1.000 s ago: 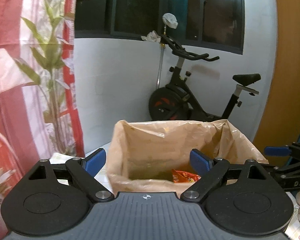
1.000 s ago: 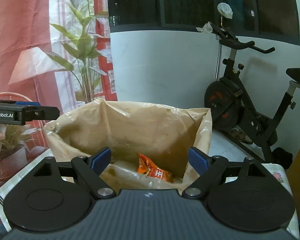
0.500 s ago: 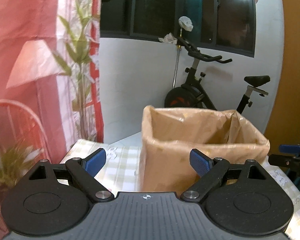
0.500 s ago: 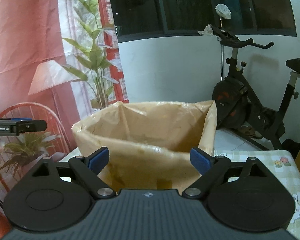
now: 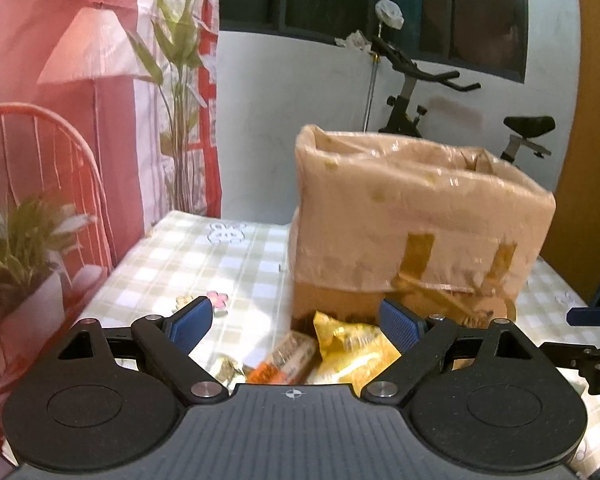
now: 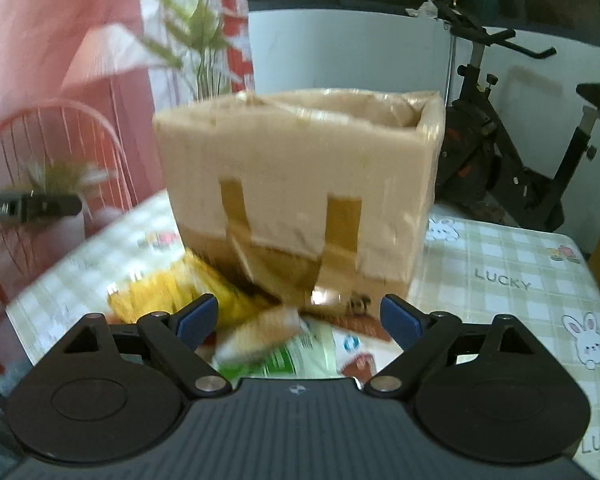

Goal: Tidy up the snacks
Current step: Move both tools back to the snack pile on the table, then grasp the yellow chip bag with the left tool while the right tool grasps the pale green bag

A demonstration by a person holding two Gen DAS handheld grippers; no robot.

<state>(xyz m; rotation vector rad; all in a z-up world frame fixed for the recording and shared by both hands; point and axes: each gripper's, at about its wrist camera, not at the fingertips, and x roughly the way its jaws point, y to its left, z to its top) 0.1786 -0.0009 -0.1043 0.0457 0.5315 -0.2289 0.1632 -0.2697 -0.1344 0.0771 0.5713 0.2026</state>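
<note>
A tall cardboard box [image 5: 412, 224] lined with brown plastic stands on the checked tablecloth [image 5: 204, 264]; it also shows in the right wrist view [image 6: 300, 184]. Loose snack packets lie at its near foot: a yellow bag [image 5: 352, 348], a brown bar [image 5: 292, 354] and a small foil pack [image 5: 226, 368]. The right wrist view shows the yellow bag [image 6: 172, 296], a pale packet [image 6: 260, 334] and a green-and-white packet [image 6: 304, 356]. My left gripper [image 5: 296, 322] is open and empty above the packets. My right gripper [image 6: 298, 318] is open and empty above them too.
An exercise bike [image 5: 420, 92] stands behind the table against a white wall. A red curtain and a potted plant [image 5: 16, 248] are at the left. The other gripper's tip shows at the right edge [image 5: 588, 316]. The cloth to the right [image 6: 520, 280] bears rabbit prints.
Both grippers have drawn back and dropped from over the box's open top to table height. The box's inside is out of sight, and the loose packets have come into view.
</note>
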